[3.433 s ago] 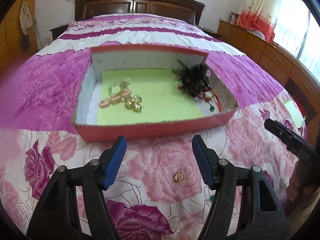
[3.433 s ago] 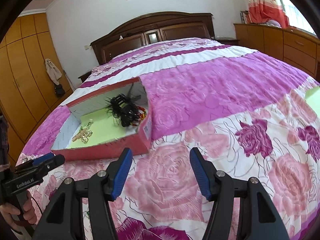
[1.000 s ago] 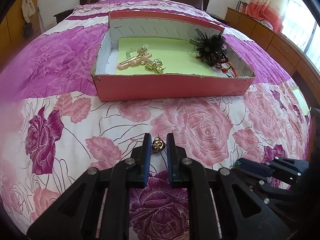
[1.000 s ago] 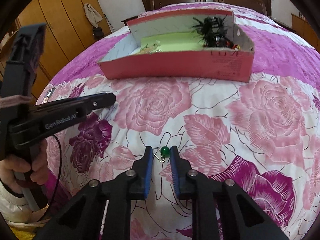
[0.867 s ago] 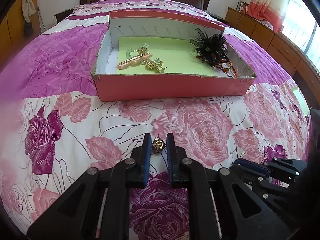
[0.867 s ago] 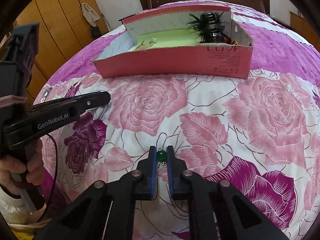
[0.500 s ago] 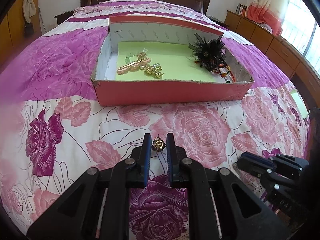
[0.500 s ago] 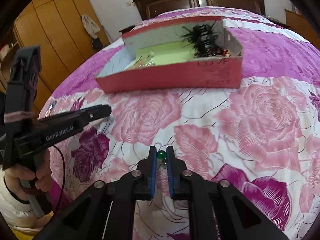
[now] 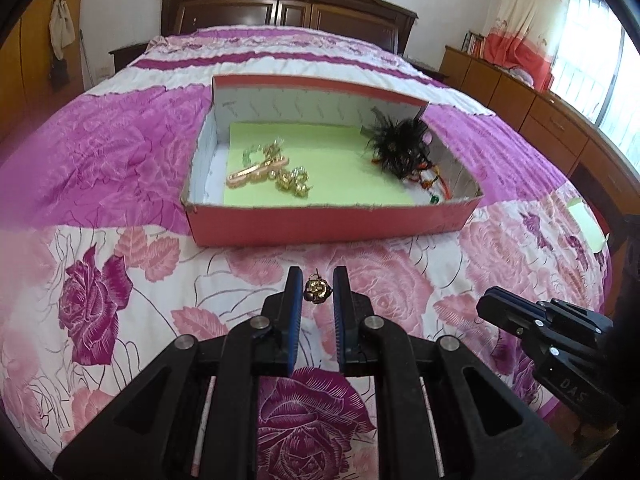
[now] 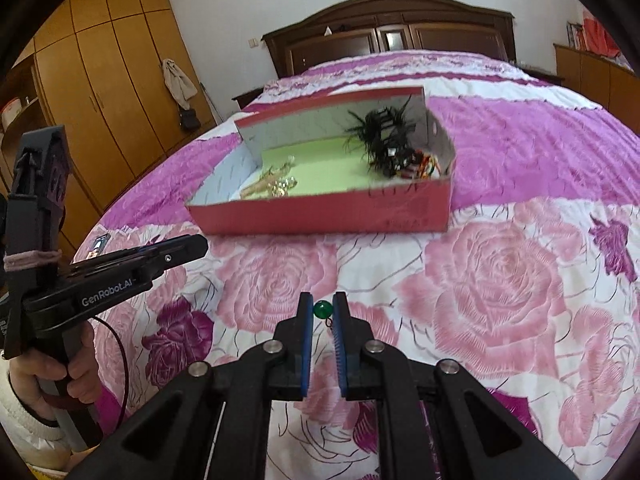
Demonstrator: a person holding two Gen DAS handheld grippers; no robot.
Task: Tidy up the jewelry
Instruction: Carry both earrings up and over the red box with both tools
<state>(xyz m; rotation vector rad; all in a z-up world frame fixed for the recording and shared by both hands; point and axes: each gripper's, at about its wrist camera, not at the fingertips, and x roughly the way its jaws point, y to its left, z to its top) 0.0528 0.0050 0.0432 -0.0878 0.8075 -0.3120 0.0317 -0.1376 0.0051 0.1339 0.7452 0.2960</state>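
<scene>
My left gripper (image 9: 317, 289) is shut on a small gold earring (image 9: 317, 290) and holds it above the bedspread, in front of the red box (image 9: 328, 224). My right gripper (image 10: 322, 309) is shut on a green bead earring (image 10: 322, 309), also held above the bed short of the box (image 10: 320, 212). Inside the box on green paper lie gold jewelry and a pink clip (image 9: 272, 172) at the left and a black feather piece (image 9: 400, 148) with red-orange items at the right.
The box sits on a bed with a pink and purple rose bedspread (image 9: 100, 300). The left gripper's body (image 10: 120, 276) shows at the left of the right wrist view. A wooden headboard (image 9: 288, 8) stands beyond, wardrobes at the left, drawers at the right.
Both grippers closed on the earrings that lay on the bedspread and have lifted them. Both views now sit higher and look toward the box.
</scene>
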